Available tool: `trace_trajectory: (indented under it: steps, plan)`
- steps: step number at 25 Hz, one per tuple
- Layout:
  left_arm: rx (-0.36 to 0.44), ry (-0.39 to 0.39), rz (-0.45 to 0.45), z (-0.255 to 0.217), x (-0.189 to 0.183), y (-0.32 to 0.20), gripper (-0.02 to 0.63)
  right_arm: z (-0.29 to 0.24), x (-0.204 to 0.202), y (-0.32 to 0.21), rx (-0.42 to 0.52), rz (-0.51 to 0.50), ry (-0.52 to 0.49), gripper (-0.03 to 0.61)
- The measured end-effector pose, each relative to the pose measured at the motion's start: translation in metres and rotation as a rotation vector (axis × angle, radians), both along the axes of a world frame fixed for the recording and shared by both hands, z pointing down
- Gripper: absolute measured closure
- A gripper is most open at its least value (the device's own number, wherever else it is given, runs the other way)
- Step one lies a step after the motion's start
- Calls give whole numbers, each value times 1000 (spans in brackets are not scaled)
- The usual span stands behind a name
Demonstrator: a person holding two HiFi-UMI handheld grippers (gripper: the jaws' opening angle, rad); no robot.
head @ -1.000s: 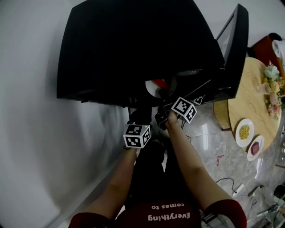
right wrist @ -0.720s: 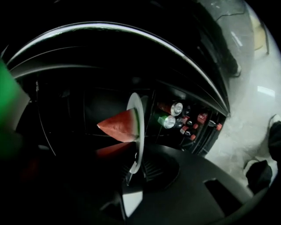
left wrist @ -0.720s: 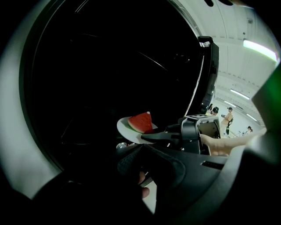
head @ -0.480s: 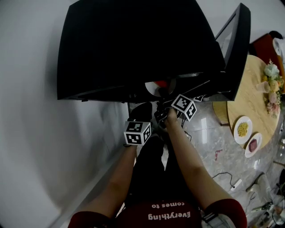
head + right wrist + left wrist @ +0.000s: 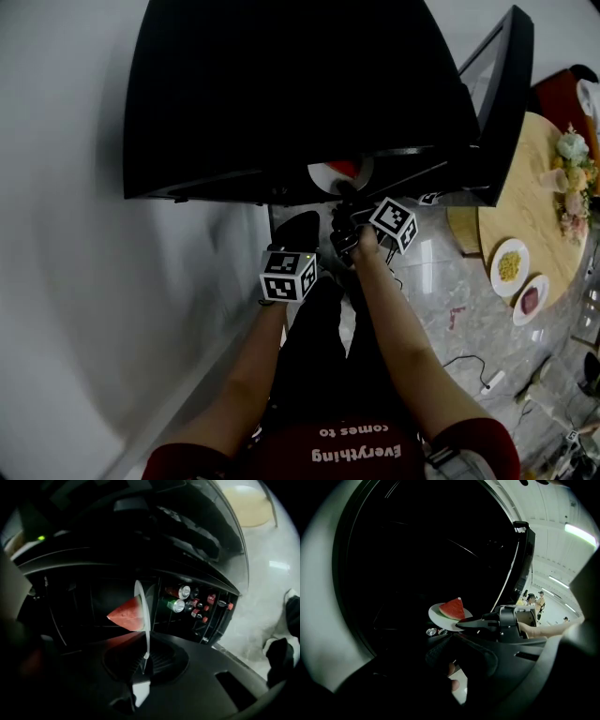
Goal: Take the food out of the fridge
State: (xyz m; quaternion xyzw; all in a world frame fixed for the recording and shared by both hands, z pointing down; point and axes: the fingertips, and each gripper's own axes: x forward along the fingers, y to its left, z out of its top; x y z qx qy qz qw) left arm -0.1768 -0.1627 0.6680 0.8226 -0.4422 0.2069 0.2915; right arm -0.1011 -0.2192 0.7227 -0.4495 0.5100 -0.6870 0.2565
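A white plate (image 5: 330,175) carrying a red watermelon wedge (image 5: 343,169) sits at the front of the open black fridge (image 5: 281,94). My right gripper (image 5: 345,193) has just been closing, and its jaws now clamp the plate's near rim. In the right gripper view the plate (image 5: 142,616) stands edge-on with the wedge (image 5: 127,614) on its left, and the right gripper (image 5: 143,660) pinches it. The left gripper (image 5: 302,230) hovers lower left of the plate, holding nothing I can see. Its dark fingers (image 5: 436,651) blend together below the plate (image 5: 439,615).
The fridge door (image 5: 502,103) hangs open on the right. Cans and bottles (image 5: 180,604) fill a lower rack. A round wooden table (image 5: 539,187) with two small dishes and flowers stands at the right. A cable (image 5: 469,361) lies on the floor.
The right gripper's marker cube has shifted slightly at the plate's rim. The plate, the watermelon and the left gripper sit about where they were.
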Motion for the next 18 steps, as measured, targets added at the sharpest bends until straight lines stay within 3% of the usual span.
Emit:
trace_trajectory:
  steps: [11, 18]
  plan:
    - [22, -6, -5, -5, -7, 6, 607, -2, 4, 33, 87, -21, -127, 557]
    - [53, 4, -1, -35, -7, 18, 607, -37, 7, 62, 122, -72, -121, 557]
